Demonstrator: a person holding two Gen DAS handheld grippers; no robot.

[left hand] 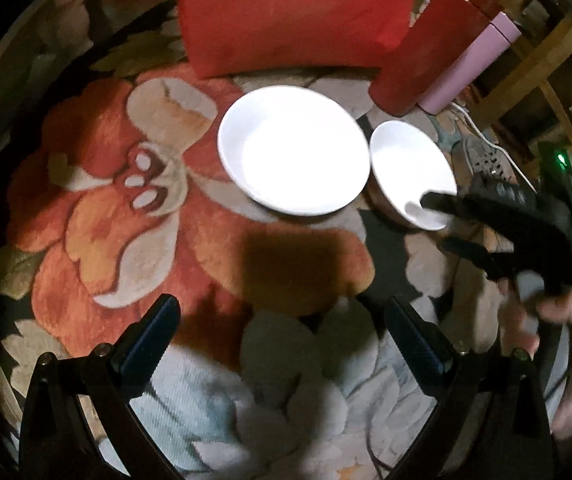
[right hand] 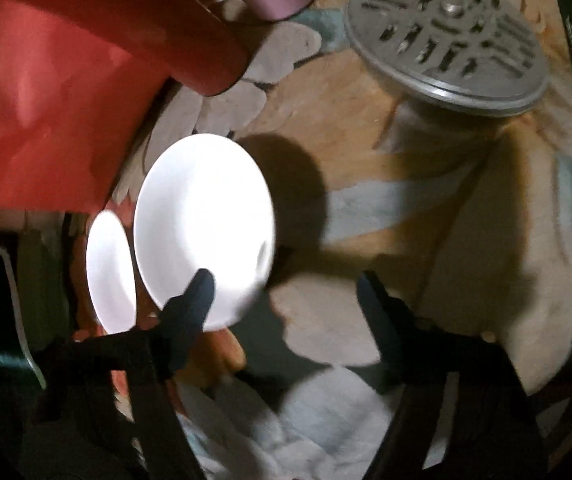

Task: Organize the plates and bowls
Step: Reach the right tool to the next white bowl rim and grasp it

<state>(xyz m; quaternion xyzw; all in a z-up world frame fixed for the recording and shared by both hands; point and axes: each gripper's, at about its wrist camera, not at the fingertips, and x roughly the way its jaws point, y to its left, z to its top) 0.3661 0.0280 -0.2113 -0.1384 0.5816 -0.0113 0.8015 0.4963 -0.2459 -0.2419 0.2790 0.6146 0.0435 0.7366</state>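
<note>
Two white dishes sit side by side on a floral rug (left hand: 106, 200): a wide shallow plate (left hand: 294, 156) and, to its right, a smaller bowl (left hand: 410, 168). My left gripper (left hand: 286, 320) hovers open over the rug, short of the plate, with nothing between its fingers. My right gripper (left hand: 440, 222) comes in from the right, a hand behind it. In the right wrist view the bowl (right hand: 206, 216) fills the left centre and the plate (right hand: 108, 272) lies beyond it. The right gripper (right hand: 286, 286) is open, with one finger over the bowl's near rim and the other well clear of it.
A red cushion (left hand: 294, 16) lies behind the plate, with a red box (left hand: 418, 52) and a pink box (left hand: 470, 64) beside it. A perforated metal disc (right hand: 446, 36) rests on the rug right of the bowl. A wooden frame (left hand: 554, 52) and a white cable (left hand: 498, 148) are at far right.
</note>
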